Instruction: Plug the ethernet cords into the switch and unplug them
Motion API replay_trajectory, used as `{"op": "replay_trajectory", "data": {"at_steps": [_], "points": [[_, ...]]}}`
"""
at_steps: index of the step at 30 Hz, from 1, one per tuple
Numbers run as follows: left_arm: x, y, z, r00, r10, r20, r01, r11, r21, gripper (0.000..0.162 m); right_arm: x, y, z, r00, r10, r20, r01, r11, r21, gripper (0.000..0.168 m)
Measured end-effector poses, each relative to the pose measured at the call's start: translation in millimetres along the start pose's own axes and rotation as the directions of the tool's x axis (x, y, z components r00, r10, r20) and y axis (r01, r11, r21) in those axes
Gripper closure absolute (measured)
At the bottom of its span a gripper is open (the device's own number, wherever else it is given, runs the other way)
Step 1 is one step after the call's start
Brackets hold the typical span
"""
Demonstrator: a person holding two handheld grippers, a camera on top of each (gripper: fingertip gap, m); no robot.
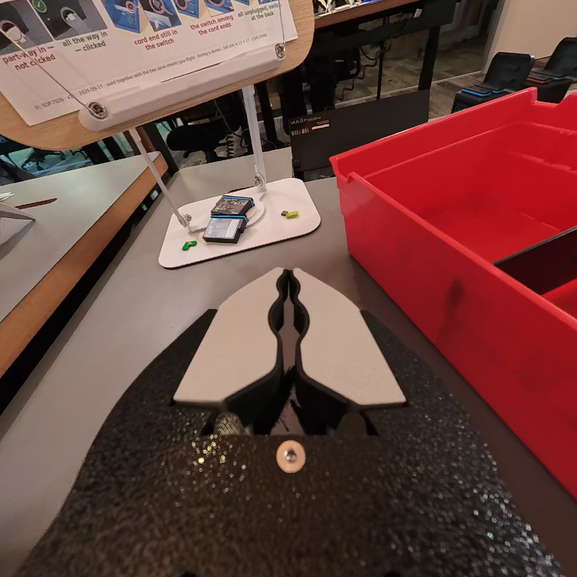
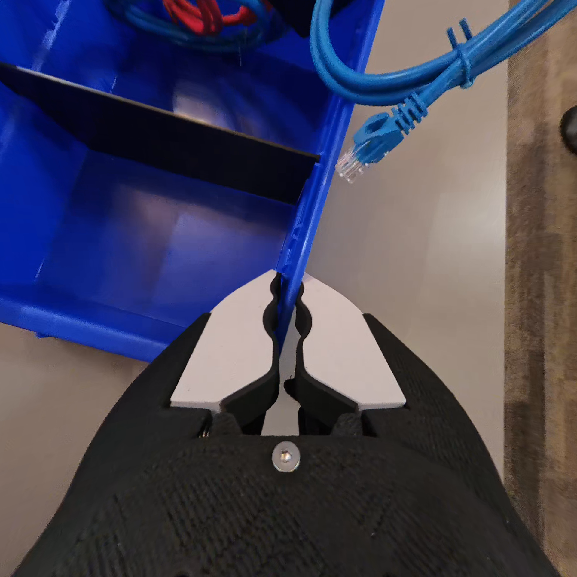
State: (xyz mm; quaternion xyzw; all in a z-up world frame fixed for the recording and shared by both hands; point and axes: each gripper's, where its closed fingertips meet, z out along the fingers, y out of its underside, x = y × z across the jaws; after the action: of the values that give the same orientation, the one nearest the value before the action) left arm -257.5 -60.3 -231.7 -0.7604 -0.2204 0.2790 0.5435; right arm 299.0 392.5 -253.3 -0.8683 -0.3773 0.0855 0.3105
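Observation:
My left gripper is shut and empty, just above the grey table, pointing at a white stand base. On that base lie two black batteries with blue trim and two small green pieces. A red bin stands just to the gripper's right. In the right wrist view my right gripper is shut on the right wall of a blue bin, near its front corner. A black divider crosses the bin. A blue network cable hangs over that wall, its plug outside the bin.
A wooden board with a printed sheet leans over the stand. A second table stands at the left. A black box stands behind the red bin. Red and blue cables lie in the blue bin's far compartment. Carpet borders the right table edge. My hands' fingertips stand some 70 cm from each other.

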Motion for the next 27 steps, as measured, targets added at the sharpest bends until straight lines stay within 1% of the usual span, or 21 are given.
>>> {"op": "replay_trajectory", "data": {"at_steps": [2,7,10,17,19,21,22,23,24,25,27], "points": [[3,0,1,1.000,0.003,-0.008,-0.003,1.000,-0.004,0.162,-13,-5,2,0.999,-0.019,-0.032,0.020,0.999,0.033,0.163],[1,0,0,1.000,-0.008,-0.006,0.008,1.000,0.005,0.162,-62,-21,8,0.999,-0.017,-0.027,0.020,0.994,0.111,0.163],[1,-1,0,1.000,-0.015,-0.011,0.015,1.000,0.013,0.162,-94,-30,11,0.997,-0.060,-0.040,0.064,0.991,0.119,0.162],[4,0,2,1.000,0.008,-0.020,-0.008,1.000,0.006,0.162,-164,-47,16,0.984,-0.174,0.042,0.165,0.971,0.171,0.161],[5,0,2,1.000,0.007,-0.023,-0.007,1.000,0.010,0.162,-176,-51,18,0.974,-0.225,0.030,0.215,0.956,0.198,0.158],[5,0,1,1.000,0.009,-0.024,-0.009,1.000,0.010,0.162,-174,-58,11,0.971,-0.238,-0.018,0.236,0.944,0.229,0.152],[5,-1,1,1.000,0.008,-0.025,-0.007,1.000,0.014,0.162,-170,-64,2,0.974,-0.221,-0.048,0.225,0.936,0.270,0.150],[6,-2,0,1.000,0.004,-0.028,-0.004,1.000,0.022,0.162,-170,-73,-11,0.979,-0.200,-0.046,0.204,0.920,0.334,0.147],[7,-3,0,0.999,0.001,-0.033,0.000,1.000,0.030,0.162,-180,-84,-25,0.983,-0.185,0.007,0.167,0.898,0.408,0.145],[9,-4,1,0.999,0.002,-0.039,-0.001,0.999,0.036,0.162,-196,-96,-41,0.980,-0.180,0.090,0.116,0.871,0.478,0.144],[14,-4,2,0.999,0.021,-0.043,-0.019,0.999,0.034,0.162,-244,-121,-70,0.930,-0.265,0.257,0.071,0.811,0.580,0.143]]}}
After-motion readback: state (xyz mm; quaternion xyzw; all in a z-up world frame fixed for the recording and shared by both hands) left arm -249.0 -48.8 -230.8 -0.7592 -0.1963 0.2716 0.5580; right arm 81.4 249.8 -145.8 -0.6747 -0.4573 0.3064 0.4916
